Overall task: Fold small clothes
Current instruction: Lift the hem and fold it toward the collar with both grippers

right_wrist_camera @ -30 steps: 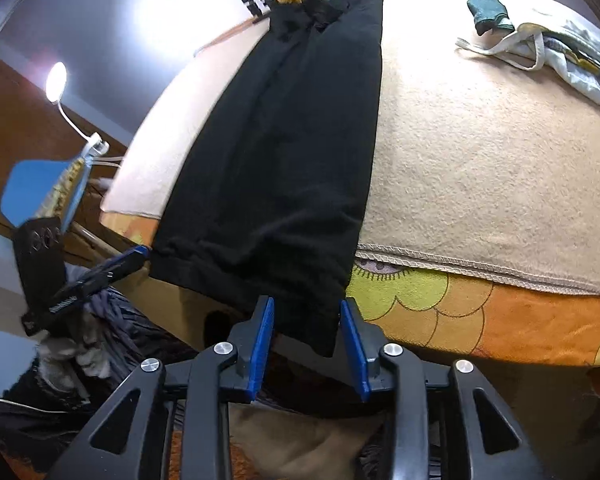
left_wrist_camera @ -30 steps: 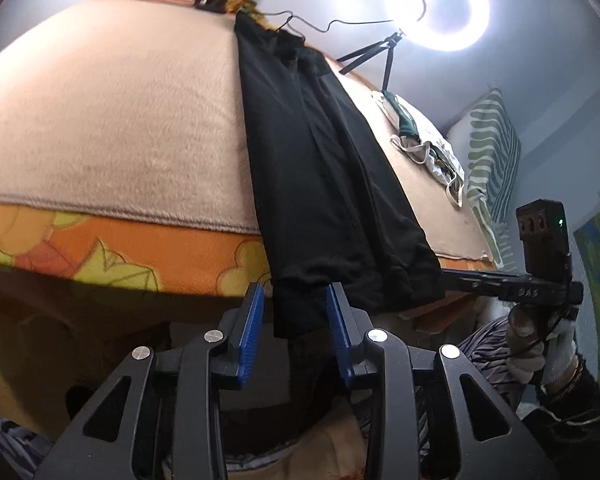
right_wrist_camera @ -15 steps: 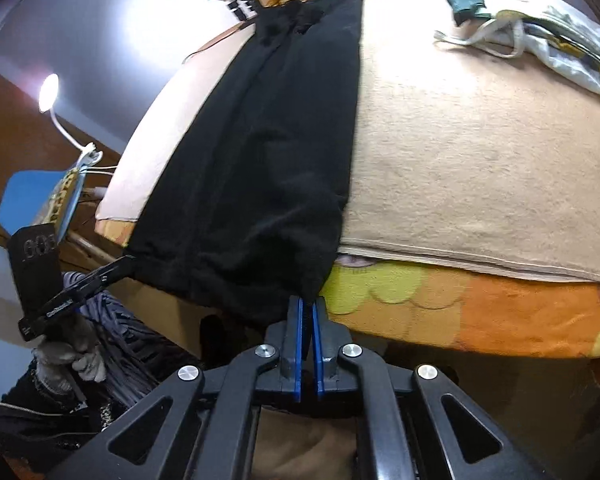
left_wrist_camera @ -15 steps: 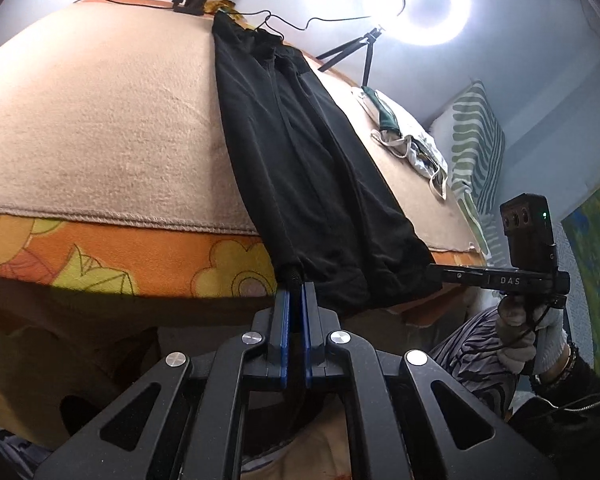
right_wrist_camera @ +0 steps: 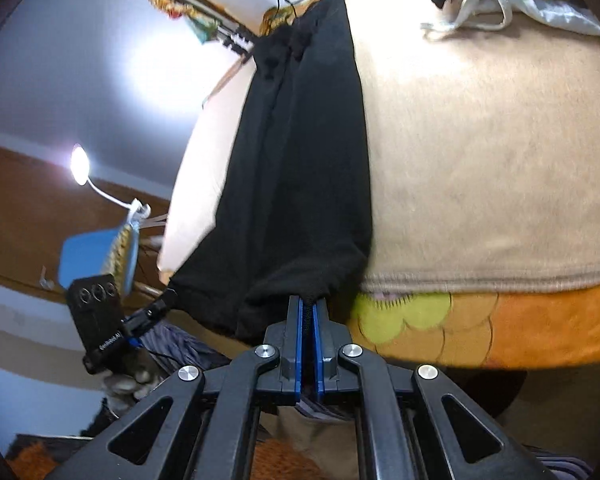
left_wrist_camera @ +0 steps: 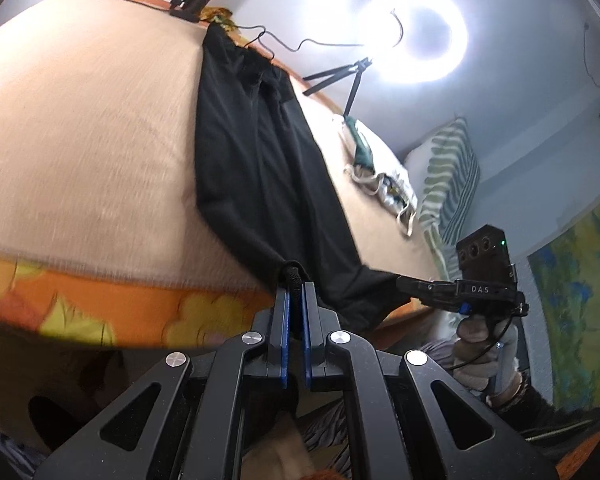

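Black garment (left_wrist_camera: 260, 168) lies lengthwise on the beige blanket (left_wrist_camera: 84, 136) covering the bed, running from 12 o'clock down to 6 in both wrist views, w/ its near hem hanging over the blanket edge above the orange floral sheet (left_wrist_camera: 112, 304).

Left tongs (left_wrist_camera: 295, 300): blue pads pressed together on the hem's left corner, a bunched bit of black cloth sticking up between them. Right tongs (right_wrist_camera: 308, 312): likewise clamped on the hem's right corner, fabric pinched between the pads. Each tongs also shows in the other's view: right one at 3 o'clock (left_wrist_camera: 404, 280), left one at 9 o'clock (right_wrist_camera: 168, 294), both tips at the hem, so the near edge is gripped at both ends.

Elsewhere: ring light (left_wrist_camera: 414, 32) on a tripod at 1 o'clock, striped pillow (left_wrist_camera: 448, 184) at 3, white bag (right_wrist_camera: 496, 4) at 1 o'clock in right view.
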`<state>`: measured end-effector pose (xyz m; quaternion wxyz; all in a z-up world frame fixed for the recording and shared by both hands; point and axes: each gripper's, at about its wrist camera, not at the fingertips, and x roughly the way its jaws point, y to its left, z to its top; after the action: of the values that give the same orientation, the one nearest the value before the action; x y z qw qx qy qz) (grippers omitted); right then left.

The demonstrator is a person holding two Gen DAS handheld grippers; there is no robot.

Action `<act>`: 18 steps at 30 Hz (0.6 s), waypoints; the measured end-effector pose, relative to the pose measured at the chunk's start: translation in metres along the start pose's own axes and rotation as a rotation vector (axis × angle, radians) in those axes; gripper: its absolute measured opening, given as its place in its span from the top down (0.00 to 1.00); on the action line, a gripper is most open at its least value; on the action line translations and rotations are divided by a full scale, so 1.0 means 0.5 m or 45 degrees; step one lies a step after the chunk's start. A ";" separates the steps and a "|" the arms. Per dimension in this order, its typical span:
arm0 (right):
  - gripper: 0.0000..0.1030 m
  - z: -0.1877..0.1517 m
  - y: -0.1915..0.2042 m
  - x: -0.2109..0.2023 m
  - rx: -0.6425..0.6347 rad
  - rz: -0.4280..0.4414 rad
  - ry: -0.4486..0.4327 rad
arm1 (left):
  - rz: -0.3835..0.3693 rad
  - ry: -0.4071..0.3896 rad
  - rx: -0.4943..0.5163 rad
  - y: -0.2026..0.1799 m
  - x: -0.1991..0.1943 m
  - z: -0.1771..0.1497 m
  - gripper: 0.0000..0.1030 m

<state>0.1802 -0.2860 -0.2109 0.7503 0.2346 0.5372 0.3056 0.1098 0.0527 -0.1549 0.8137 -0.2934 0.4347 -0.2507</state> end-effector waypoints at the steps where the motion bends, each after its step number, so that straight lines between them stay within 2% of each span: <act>1: 0.98 0.012 0.003 -0.003 0.000 0.008 -0.009 | -0.001 -0.008 0.007 -0.002 0.001 0.013 0.96; 11: 0.98 0.178 0.059 -0.003 -0.034 -0.036 -0.087 | 0.040 -0.077 0.074 0.003 0.044 0.169 0.96; 18: 0.98 0.285 0.037 0.046 0.004 -0.092 -0.096 | 0.088 -0.069 0.033 0.047 0.101 0.252 0.96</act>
<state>0.3170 -0.2599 -0.1691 0.7802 0.2274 0.5173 0.2684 0.2461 0.0684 -0.1430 0.8371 -0.2744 0.4190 -0.2198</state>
